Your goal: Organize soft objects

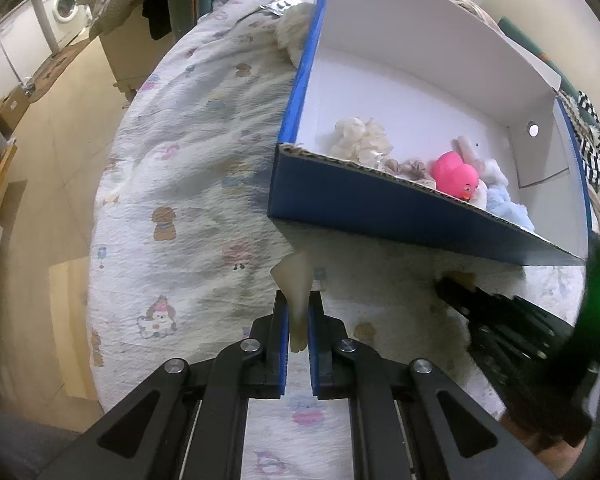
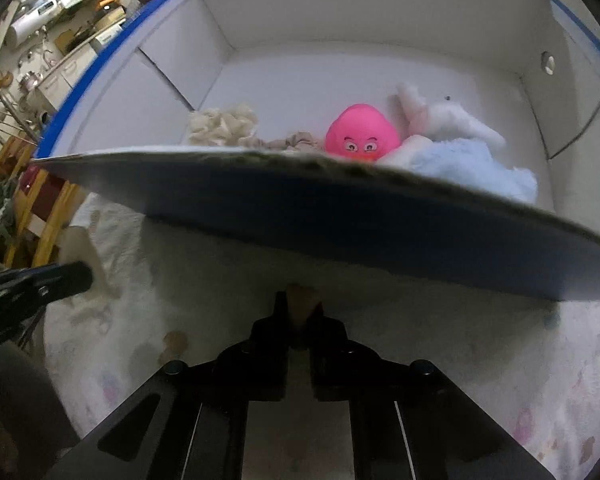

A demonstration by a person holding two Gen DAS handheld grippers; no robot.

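Note:
My left gripper is shut on a pale cream soft piece that sticks up between its blue pads, just before the blue box. My right gripper has its jaws closed on a small tan thing close under the box's front wall. In the left wrist view the right gripper lies low at the right. Inside the white-lined box are a cream scrunchie, a tan scrunchie, a pink rubber duck and a light blue plush.
The box rests on a bed with a cartoon-print quilt. A fluffy cream item and a foil blister pack lie beside the box's far left wall. The floor drops away at left. The left gripper shows at the right view's left edge.

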